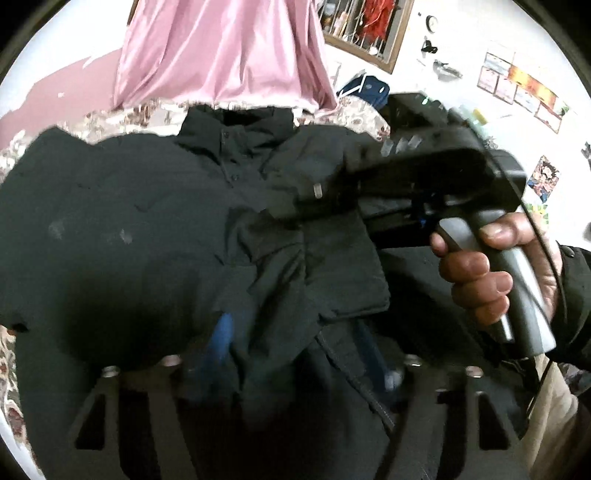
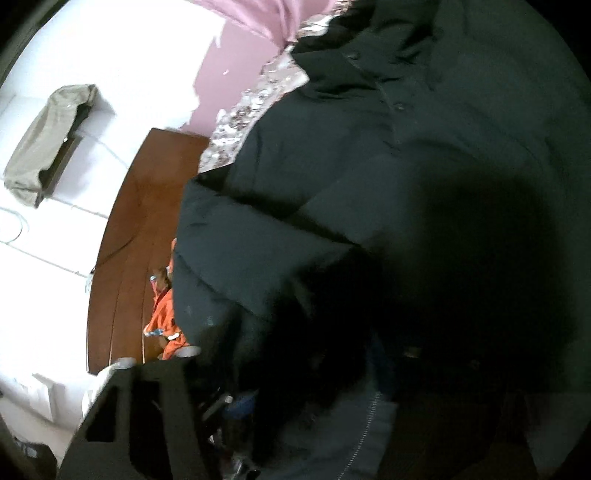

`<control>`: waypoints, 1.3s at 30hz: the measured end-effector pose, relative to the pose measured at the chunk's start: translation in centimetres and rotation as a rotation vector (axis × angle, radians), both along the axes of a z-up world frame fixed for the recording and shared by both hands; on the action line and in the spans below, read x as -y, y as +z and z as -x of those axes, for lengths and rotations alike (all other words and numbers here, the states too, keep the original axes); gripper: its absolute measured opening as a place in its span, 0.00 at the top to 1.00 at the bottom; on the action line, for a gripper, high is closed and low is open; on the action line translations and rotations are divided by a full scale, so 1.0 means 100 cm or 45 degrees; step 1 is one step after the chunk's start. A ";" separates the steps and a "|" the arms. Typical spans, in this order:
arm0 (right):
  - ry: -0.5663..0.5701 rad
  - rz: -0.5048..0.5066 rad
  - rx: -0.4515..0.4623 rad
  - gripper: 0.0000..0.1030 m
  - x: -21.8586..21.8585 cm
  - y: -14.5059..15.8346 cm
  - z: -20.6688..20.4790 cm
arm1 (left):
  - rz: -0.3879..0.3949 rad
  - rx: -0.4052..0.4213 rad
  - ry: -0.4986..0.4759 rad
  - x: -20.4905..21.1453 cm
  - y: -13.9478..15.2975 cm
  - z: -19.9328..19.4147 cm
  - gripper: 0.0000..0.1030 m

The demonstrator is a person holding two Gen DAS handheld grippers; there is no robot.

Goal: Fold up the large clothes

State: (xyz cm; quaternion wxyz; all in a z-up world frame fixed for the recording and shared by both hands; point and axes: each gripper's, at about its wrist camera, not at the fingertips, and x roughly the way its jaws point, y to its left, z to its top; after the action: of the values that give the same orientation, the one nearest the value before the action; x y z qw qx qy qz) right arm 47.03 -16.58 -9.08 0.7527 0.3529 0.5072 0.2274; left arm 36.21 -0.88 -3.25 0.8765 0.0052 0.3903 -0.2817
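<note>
Claws first: left gripper (image 1: pixel 291 369) sits at the bottom of the left wrist view, 2 black finger frames spread wide, w/ dark fabric bunched in the gap between them; can't tell if the blue pads actually pinch it. Right gripper (image 1: pixel 314 206) comes in from the right of that same view, 1 hand (image 1: pixel 495 273) wrapped round its grey handle, tips pressed down on the cloth at frame centre; jaw state can't be told, tips blur into the fabric. In the right wrist view only 1 finger frame shows, lower left, the rest buried under cloth.

1 black jacket (image 1: pixel 129 229) fills the middle of the left view, collar and button placket toward the top centre, 1 sleeve or flap doubled over at centre right. It lies on 1 floral bedspread (image 1: pixel 122 118), seen along the upper left edge. Behind it, top centre, 1 pink curtain (image 1: pixel 221 48). Upper right: 1 wood-framed picture (image 1: pixel 369 26) and a row of small posters on the white wall.

Right view: jacket (image 2: pixel 369 177) takes the whole right side; 1 brown wooden board (image 2: pixel 136 258) at centre left, 1 orange cloth (image 2: pixel 166 310) beside it, 1 beige garment (image 2: pixel 48 136) upper left.
</note>
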 end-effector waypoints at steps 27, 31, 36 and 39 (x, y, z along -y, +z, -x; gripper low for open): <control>-0.267 0.766 0.386 0.94 0.146 0.144 0.003 | 0.192 0.074 0.467 -0.103 0.023 -0.043 0.15; -0.225 0.903 0.322 0.89 0.150 0.119 -0.007 | 0.054 0.057 0.487 -0.091 0.034 -0.075 0.15; -0.276 1.076 0.373 0.49 0.149 0.128 -0.004 | -0.097 -0.001 0.619 -0.079 0.046 -0.119 0.15; -0.247 1.098 0.396 0.49 0.155 0.136 -0.004 | -0.087 -0.083 0.620 -0.083 0.037 -0.134 0.16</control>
State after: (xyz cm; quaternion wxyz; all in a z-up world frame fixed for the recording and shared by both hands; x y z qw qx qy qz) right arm 47.46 -32.10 4.47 0.9155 0.0152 0.4012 -0.0252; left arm 49.56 7.41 0.44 0.9049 -0.0685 0.4172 -0.0487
